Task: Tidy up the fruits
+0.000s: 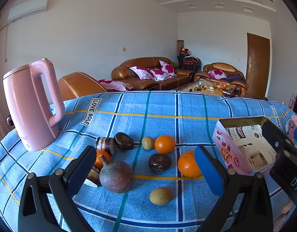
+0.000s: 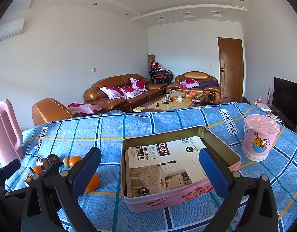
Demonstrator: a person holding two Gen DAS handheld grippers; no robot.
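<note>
Living room, brown leather sofas [image 2: 117,94] at the back, table under a blue plaid cloth [image 1: 158,108] with "LOVE SOLE" patches. Pink kettle [image 1: 30,104] far left, small grey print near its base, unreadable. Fruit loose mid-table: three oranges [image 1: 164,144], two small tan round fruits [image 1: 161,195], dark brown ones [image 1: 159,162], one big purple-brown one [image 1: 116,176], cut cane pieces [image 1: 105,145]. Pink tin [image 2: 173,176] to the right reads "genji" on its side; only a printed sheet with Chinese text inside. Pink Garfield tub [image 2: 259,138] further right, lid on. Left gripper [image 1: 146,172] spread wide above the fruit, nothing held. Right gripper [image 2: 150,172] spread wide over the tin, nothing held.
</note>
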